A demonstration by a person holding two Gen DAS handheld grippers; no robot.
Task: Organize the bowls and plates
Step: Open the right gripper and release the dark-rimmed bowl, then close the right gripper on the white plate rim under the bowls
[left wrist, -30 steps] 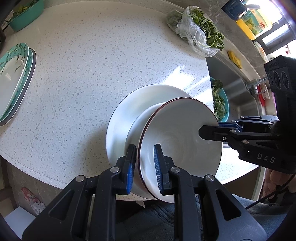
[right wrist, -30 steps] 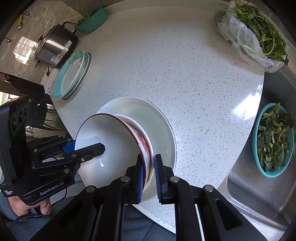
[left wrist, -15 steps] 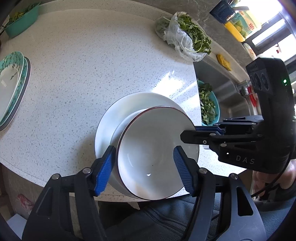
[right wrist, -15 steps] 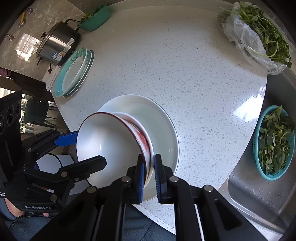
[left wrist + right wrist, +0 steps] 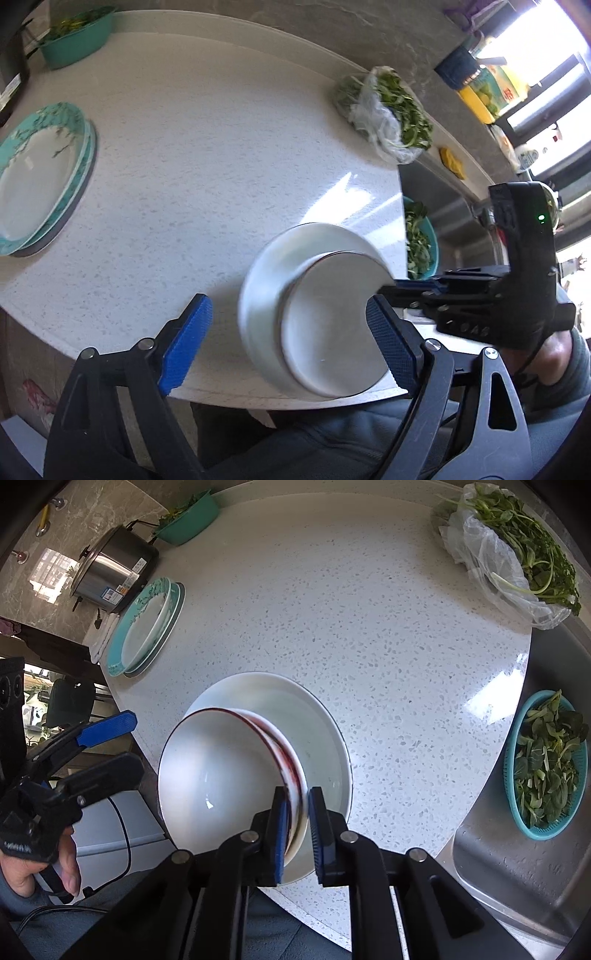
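Having let go and drawn back with fingers wide apart, left gripper point(image 5: 284, 345) leaves the bowl point(image 5: 221, 786), tilted over the plate point(image 5: 325, 746) at the counter's near edge, clamped by right gripper point(image 5: 297, 830) alone.

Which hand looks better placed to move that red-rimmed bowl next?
Right. The right tool is clamped on the bowl rim; the left tool is wide open, gripping nothing.

Motion blur smears the bowl point(image 5: 332, 332) and white plate point(image 5: 266, 288) ahead of the left gripper point(image 5: 288, 343), hiding the bowl's rim line there.
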